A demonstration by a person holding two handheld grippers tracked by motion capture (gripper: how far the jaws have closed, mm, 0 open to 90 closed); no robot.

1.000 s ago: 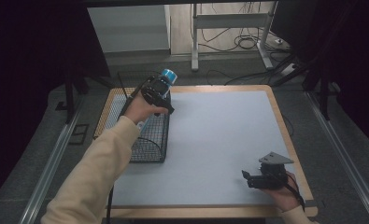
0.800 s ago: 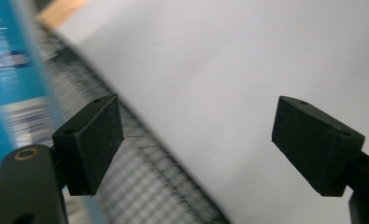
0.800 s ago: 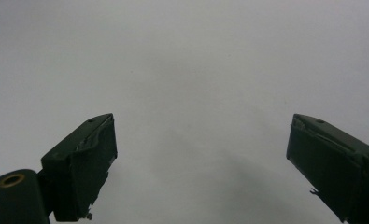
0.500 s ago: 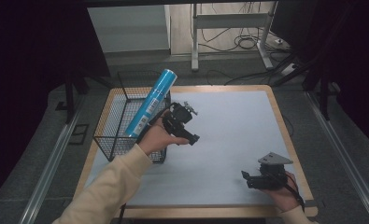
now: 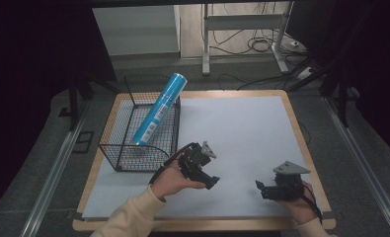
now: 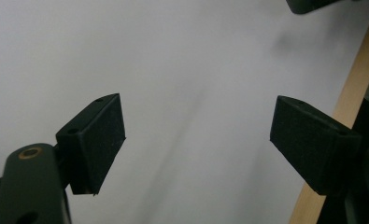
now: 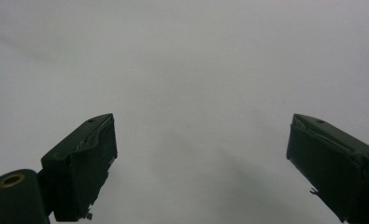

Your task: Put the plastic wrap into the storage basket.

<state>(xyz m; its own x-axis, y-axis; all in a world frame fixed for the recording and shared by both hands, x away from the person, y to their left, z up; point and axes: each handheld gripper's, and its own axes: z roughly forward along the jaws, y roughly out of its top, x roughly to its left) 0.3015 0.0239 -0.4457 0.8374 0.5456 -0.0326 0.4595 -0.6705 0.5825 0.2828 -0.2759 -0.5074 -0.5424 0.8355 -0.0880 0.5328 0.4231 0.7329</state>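
Observation:
A tall blue can (image 5: 159, 109) leans tilted in the black wire basket (image 5: 133, 160) at the table's left, its top sticking out over the rim. My left gripper (image 5: 211, 181) is in the front middle of the white table mat, right of the basket and away from the can. In the left gripper view, my left gripper (image 6: 198, 116) is open; its jaws have just been closing a little, with only the mat between them. My right gripper (image 5: 259, 189) rests near the front right corner. In the right gripper view, my right gripper (image 7: 203, 133) stands open over bare mat.
The white mat (image 5: 242, 128) covers a table with a wooden edge (image 5: 301, 143). That wooden edge (image 6: 355, 93) also runs down the right of the left gripper view. Behind the table stand a metal frame (image 5: 242, 22) and cables on the floor.
My left gripper let go of the blue can, which now leans in the basket. It then moved right and toward the front, down near the mat. The right gripper stayed put.

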